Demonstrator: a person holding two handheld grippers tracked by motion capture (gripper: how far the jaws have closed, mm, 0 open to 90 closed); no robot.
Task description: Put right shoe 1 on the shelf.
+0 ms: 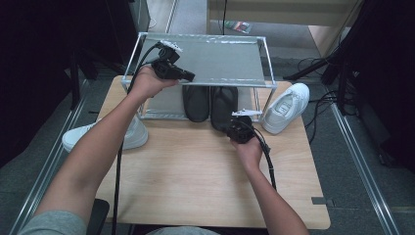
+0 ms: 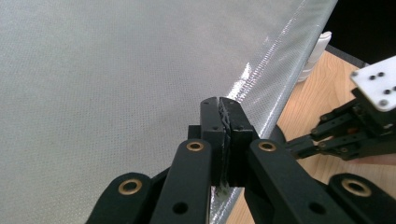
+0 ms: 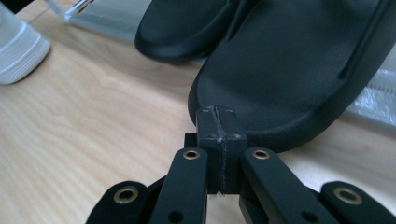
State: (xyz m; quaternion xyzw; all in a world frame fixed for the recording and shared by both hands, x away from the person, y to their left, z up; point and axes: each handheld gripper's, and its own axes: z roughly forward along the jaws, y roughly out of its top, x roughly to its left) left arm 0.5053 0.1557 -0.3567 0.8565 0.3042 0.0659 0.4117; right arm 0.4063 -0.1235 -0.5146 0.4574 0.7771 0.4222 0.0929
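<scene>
A pair of black slippers lies on the lower shelf of a metal shoe rack [image 1: 266, 63], the left slipper [image 1: 195, 103] beside the right slipper [image 1: 223, 105]. My right gripper [image 1: 232, 126] is shut and empty, low over the table. Its tips [image 3: 218, 114] sit right at the rounded end of the nearer slipper [image 3: 299, 60]; the other slipper [image 3: 187, 28] lies behind it. My left gripper [image 1: 188, 76] is shut at the front edge of the rack's grey top shelf [image 2: 102, 84]. Its closed tips [image 2: 223, 105] lie over the silvery edge strip [image 2: 275, 74]; I cannot tell whether they pinch it.
One white sneaker [image 1: 286, 107] stands on the wooden table [image 1: 195, 171] right of the rack, another white sneaker [image 1: 132, 134] at the left edge under the left forearm. Black cables trail from both grippers. Dark stands and floor cables flank the table.
</scene>
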